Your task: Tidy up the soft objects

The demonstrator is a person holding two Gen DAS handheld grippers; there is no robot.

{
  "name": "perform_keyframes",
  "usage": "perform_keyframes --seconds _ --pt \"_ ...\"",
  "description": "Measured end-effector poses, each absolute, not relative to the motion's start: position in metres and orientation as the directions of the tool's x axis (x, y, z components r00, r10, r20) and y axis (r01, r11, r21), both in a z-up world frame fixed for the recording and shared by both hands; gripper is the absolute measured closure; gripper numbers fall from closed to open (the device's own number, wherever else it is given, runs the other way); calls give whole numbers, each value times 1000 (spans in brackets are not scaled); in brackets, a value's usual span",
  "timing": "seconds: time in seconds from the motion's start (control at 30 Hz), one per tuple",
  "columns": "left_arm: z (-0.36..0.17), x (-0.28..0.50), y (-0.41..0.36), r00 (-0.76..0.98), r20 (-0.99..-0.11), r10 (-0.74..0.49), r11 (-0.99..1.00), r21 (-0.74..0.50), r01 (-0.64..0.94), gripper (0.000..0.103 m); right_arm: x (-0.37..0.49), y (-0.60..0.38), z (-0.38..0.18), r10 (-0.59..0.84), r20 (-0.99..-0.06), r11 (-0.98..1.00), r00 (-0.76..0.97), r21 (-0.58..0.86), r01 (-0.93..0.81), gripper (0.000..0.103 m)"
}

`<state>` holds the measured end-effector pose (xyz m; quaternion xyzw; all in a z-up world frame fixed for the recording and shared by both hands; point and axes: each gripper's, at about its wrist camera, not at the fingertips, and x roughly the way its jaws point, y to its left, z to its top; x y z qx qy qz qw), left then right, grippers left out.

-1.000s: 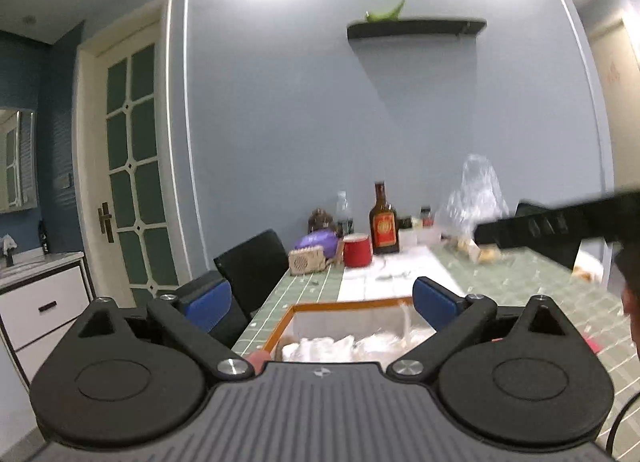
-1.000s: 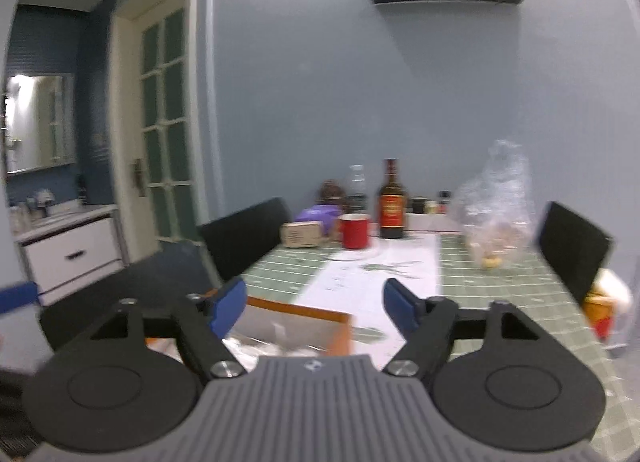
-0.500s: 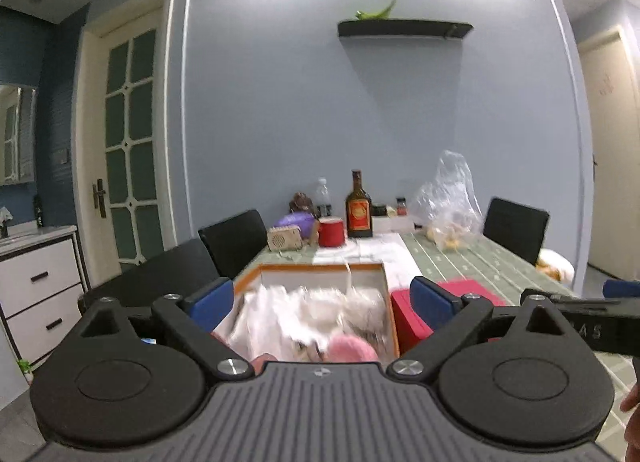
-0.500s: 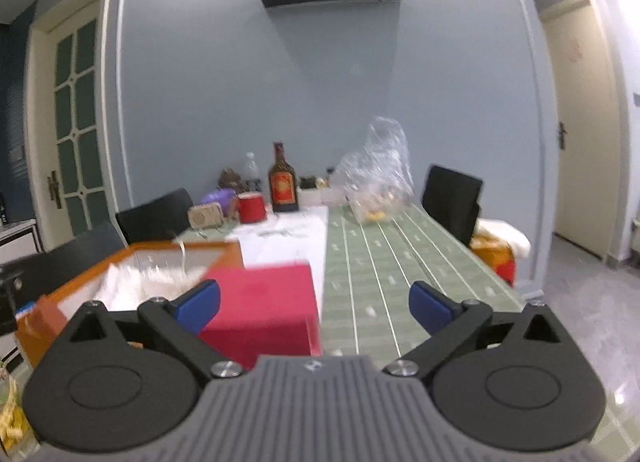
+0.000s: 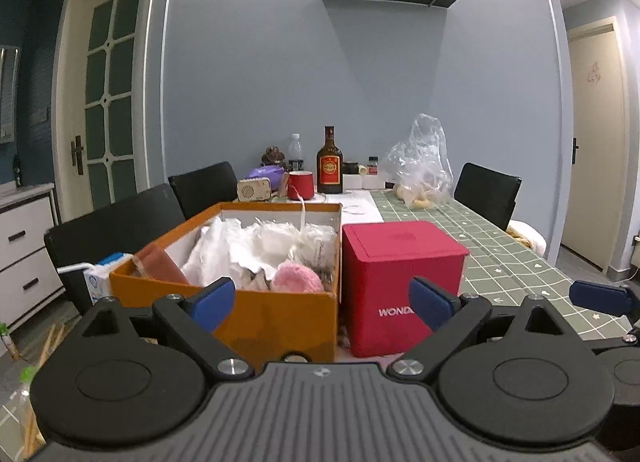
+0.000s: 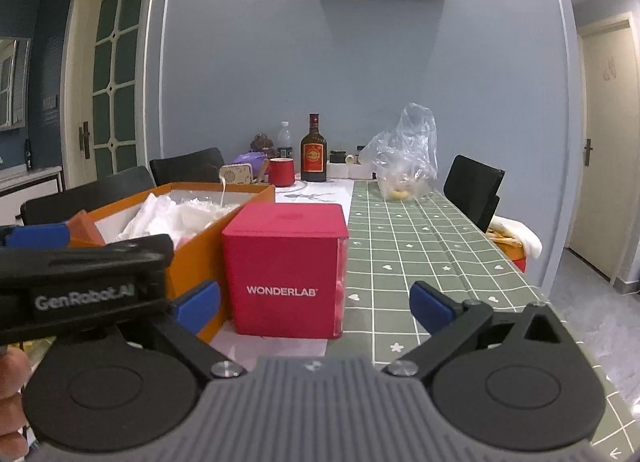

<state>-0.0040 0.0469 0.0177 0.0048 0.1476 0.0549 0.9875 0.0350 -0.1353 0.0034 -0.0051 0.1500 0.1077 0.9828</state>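
An orange cardboard box (image 5: 256, 314) stands at the table's near end, filled with white crumpled soft items (image 5: 256, 246) and a pink fluffy ball (image 5: 298, 278). A red WONDERLAB box (image 5: 400, 274) stands right beside it; it also shows in the right wrist view (image 6: 286, 266), next to the orange box (image 6: 200, 250). My left gripper (image 5: 322, 304) is open and empty, just short of both boxes. My right gripper (image 6: 316, 308) is open and empty, in front of the red box. The left gripper's body (image 6: 80, 286) shows at the left of the right wrist view.
A green checked tablecloth (image 6: 420, 254) covers the long table. At the far end stand a brown bottle (image 5: 329, 166), a red mug (image 5: 301, 186), a small speaker (image 5: 254, 190) and a clear plastic bag (image 5: 420, 166). Black chairs (image 5: 120, 230) line both sides.
Both grippers have pulled back and steadied, so the orange box and the red box now show fully in front of them. Both stay open and empty.
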Motion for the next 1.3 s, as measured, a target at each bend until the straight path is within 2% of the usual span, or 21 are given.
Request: perform_keyframes --seconds 1.3 --pt "9 -11 12 941 -313 128 992 47 -119 0 32 -168 -12 209 -285 978 935 70 -197 3"
